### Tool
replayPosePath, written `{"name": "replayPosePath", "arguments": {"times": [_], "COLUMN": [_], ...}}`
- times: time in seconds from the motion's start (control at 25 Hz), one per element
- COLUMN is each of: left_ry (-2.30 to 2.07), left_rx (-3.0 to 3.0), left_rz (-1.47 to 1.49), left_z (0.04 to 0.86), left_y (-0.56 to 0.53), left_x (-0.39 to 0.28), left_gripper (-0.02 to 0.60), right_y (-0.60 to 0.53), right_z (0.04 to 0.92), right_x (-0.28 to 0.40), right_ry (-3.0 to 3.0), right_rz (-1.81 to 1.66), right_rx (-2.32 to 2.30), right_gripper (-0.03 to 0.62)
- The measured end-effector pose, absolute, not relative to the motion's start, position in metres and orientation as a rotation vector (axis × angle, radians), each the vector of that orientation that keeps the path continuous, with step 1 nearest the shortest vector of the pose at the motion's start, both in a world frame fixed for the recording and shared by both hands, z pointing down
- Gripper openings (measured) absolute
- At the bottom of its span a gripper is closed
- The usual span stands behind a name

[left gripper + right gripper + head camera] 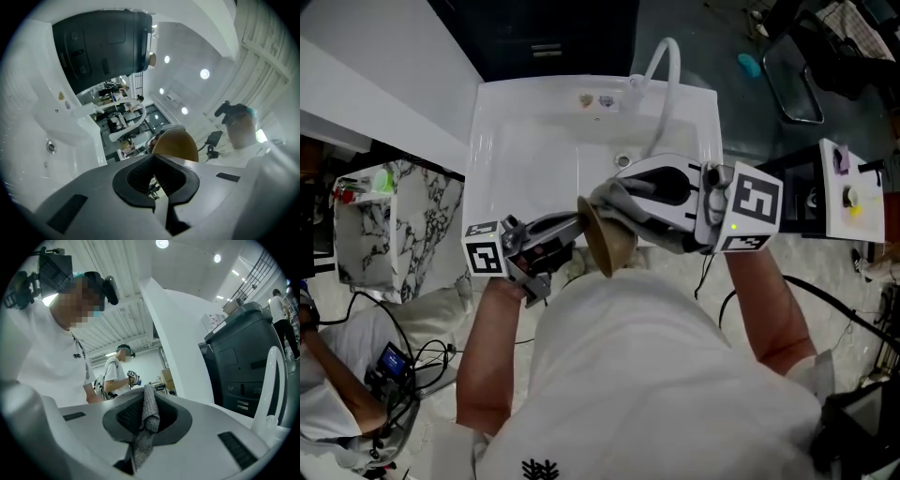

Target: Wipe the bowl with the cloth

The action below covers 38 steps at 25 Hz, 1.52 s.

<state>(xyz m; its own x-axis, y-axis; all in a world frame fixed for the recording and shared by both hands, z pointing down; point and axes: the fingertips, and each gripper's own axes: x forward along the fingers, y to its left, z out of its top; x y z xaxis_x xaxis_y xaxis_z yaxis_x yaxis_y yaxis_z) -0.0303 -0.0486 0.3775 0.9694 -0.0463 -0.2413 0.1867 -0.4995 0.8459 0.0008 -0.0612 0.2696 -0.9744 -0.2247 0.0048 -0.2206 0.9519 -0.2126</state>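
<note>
a: what's the biggest thing in front of the person?
b: a white sink (525, 150), with a curved white faucet (667, 66) rising from its back edge.
a: and the two tools?
b: both are held up over the front part of the sink, close to the person's chest. the right gripper (146, 392) is the bulkier one in the head view. it comes in from the right, and the left gripper (154, 159) comes in from the left.
a: where's the bowl?
b: the tan bowl (605, 242) is in the air between them, tipped up on its edge. the left gripper's jaws are pinched together on its rim, and the bowl's rounded body shows just past the jaw tips.
a: and the cloth?
b: the grey knitted cloth (150, 416) is clamped between the right gripper's jaws, with a strip hanging down through the gap. in the head view it's bunched up against the side of the bowl that faces the right gripper, touching it.
</note>
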Motion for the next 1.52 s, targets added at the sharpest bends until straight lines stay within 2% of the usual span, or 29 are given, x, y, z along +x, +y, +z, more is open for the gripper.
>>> {"name": "replayPosePath", "arguments": {"times": [0.84,1.52], "left_ry": [0.135,-0.026], "left_rx": [2.135,2.034], "left_rz": [-0.398,-0.48], "left_z": [0.347,0.374], "left_y": [-0.051,-0.087], "left_x": [-0.032,-0.061], "left_gripper": [0.014,0.014], "right_y": [-0.062,-0.014], "right_z": [0.337,0.328], "right_x": [0.001,-0.009], "right_ry": [3.116,3.073], "right_rz": [-0.622,-0.668], "right_rx": [-0.425,-0.126], "right_gripper": [0.032,0.032]}}
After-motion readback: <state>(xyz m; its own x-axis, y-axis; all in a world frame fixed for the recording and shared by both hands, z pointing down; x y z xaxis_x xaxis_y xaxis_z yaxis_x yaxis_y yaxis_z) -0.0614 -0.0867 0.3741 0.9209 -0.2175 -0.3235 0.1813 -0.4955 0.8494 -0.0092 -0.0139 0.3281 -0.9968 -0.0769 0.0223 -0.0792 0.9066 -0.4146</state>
